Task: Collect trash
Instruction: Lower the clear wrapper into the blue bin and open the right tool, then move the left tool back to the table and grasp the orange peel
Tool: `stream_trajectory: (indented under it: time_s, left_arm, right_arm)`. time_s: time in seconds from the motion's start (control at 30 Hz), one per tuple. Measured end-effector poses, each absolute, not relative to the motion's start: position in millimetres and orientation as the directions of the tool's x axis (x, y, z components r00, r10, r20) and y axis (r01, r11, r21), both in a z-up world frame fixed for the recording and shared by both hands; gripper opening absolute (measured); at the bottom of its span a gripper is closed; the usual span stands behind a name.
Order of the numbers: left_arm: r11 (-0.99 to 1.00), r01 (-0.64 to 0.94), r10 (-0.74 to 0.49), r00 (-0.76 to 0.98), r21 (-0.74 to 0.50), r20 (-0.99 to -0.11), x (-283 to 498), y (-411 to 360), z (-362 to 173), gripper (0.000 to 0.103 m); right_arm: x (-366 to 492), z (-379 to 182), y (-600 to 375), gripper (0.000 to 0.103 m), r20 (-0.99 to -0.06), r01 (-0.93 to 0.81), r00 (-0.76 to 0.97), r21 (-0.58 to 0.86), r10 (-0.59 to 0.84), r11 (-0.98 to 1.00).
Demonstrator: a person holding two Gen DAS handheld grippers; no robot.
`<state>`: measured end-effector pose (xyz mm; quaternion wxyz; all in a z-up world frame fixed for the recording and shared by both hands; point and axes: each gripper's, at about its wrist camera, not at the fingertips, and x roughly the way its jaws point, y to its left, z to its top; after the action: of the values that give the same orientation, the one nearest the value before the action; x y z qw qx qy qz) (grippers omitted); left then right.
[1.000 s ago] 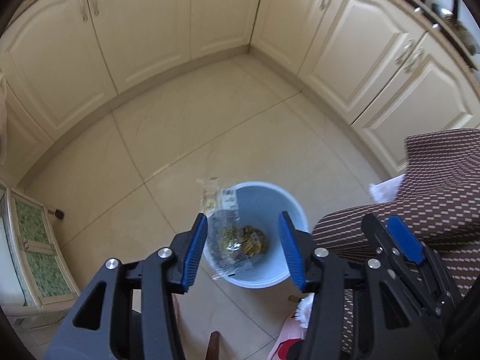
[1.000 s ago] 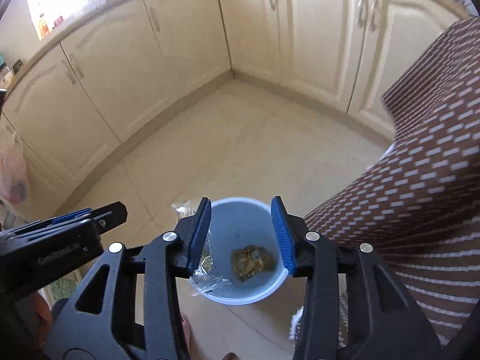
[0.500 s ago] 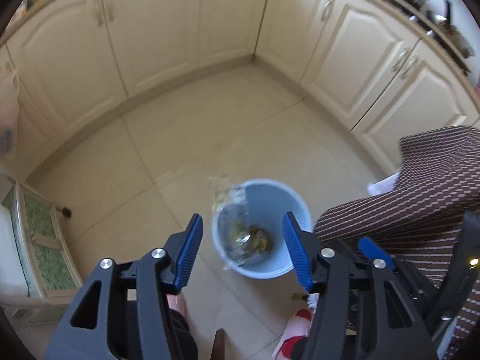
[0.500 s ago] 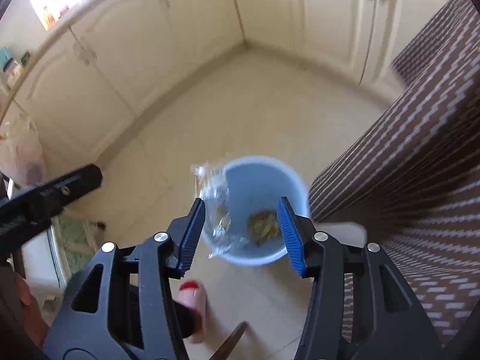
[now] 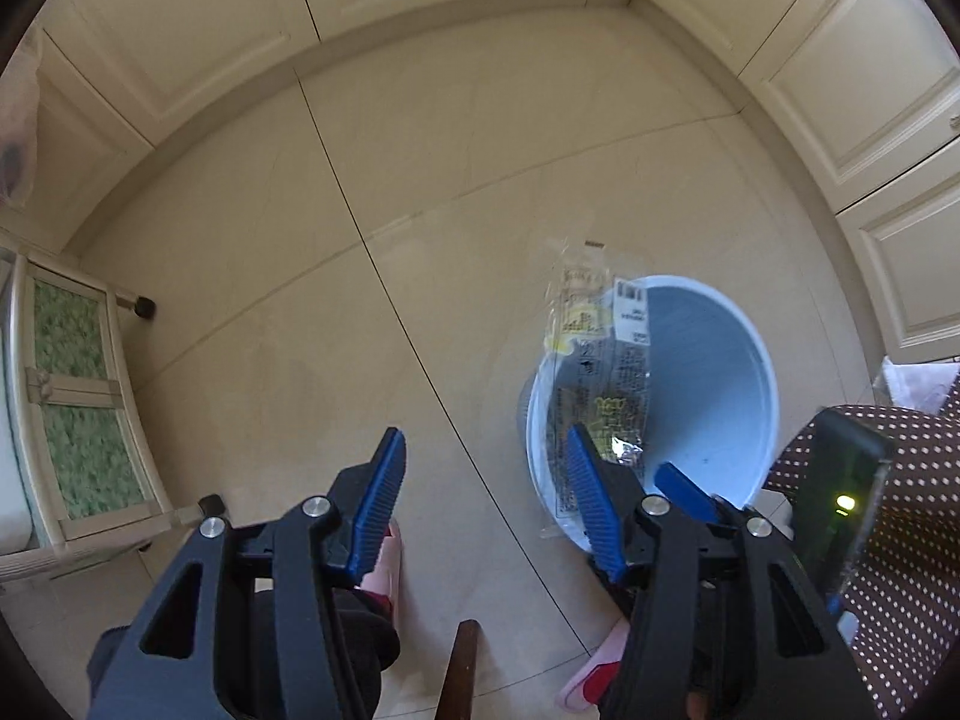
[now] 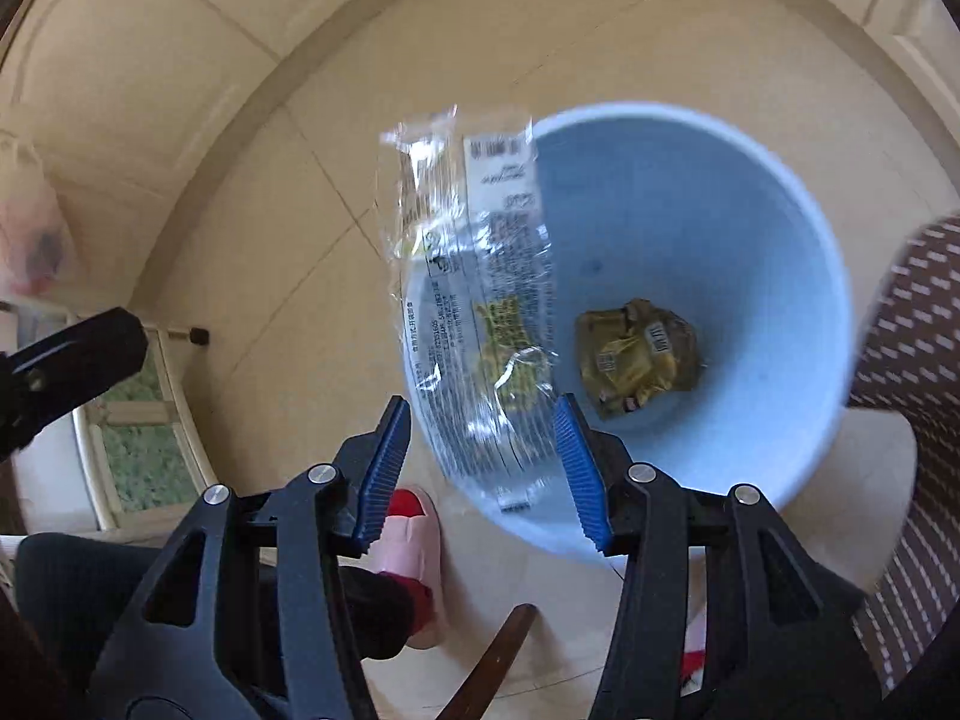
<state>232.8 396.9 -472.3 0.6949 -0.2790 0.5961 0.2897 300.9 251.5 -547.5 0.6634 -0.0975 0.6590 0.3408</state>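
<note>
Both my grippers now sit much lower than a second ago, so the blue bin (image 6: 690,252) looms far larger. My right gripper (image 6: 483,468) has its jaws spread wider; my left gripper (image 5: 486,504) has slid left of the bin, over bare tile.

Left gripper (image 5: 486,492): pointed straight down, jaws apart, nothing between the blue ribbed pads (image 5: 378,495). Black finger frames spread symmetrically at the lower edge of the left wrist view. Right gripper (image 6: 483,471): pitched steeply downward, jaws apart, pads (image 6: 579,471) clear of any contact. Partly visible in the left wrist view, just right of the left gripper's right finger and close beside it. Left gripper body visible in the right wrist view at the left edge, well apart from the right gripper's fingers.
</note>
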Motion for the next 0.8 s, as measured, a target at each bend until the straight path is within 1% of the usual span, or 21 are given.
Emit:
stream_trajectory:
  time_s: [0.1, 0.2, 0.3, 0.4, 0.5, 0.6, 0.7, 0.8]
  left_arm:
    - [0.658, -0.751, 0.054, 0.111, -0.048, -0.992, 237.5, 399.6, -484.4, 0.055]
    - [0.637, -0.770, 0.046, 0.097, -0.045, -0.994, 238.8, 401.9, -495.3, 0.055]
    - [0.636, -0.770, 0.018, 0.087, -0.056, -0.996, 243.0, 399.2, -502.5, 0.055]
    - [0.658, -0.752, 0.031, 0.083, -0.042, -0.996, 247.9, 394.4, -502.4, 0.055]
    - [0.670, -0.741, 0.037, 0.080, -0.035, -0.996, 250.0, 389.0, -501.4, 0.055]
    - [0.690, -0.722, 0.045, 0.104, -0.045, -0.994, 251.9, 382.1, -492.2, 0.055]
    - [0.713, -0.701, 0.084, 0.120, -0.024, -0.989, 254.7, 372.5, -479.4, 0.055]
    - [0.730, -0.681, 0.084, 0.158, -0.047, -0.984, 253.7, 362.8, -459.9, 0.055]
  right_arm:
    - [302.1, -566.8, 253.6, 0.050, -0.956, -0.591, -0.090, 0.276, 0.279, 0.758]
    - [313.2, -586.3, 238.7, 0.050, -0.972, -0.553, -0.066, 0.223, 0.225, 0.803]
    - [323.2, -594.5, 223.7, 0.050, -0.982, -0.512, -0.051, 0.181, 0.180, 0.840]
    - [329.2, -590.9, 212.0, 0.050, -0.989, -0.495, -0.014, 0.132, 0.144, 0.859]
    - [328.1, -574.4, 207.9, 0.050, -0.986, -0.486, 0.012, 0.137, 0.164, 0.863]
    - [324.4, -540.8, 200.2, 0.050, -0.979, -0.487, 0.075, 0.129, 0.188, 0.864]
    - [326.3, -506.7, 190.1, 0.050, -0.966, -0.481, 0.115, 0.148, 0.230, 0.864]
    - [324.2, -470.5, 175.7, 0.050, -0.949, -0.465, 0.161, 0.170, 0.272, 0.869]
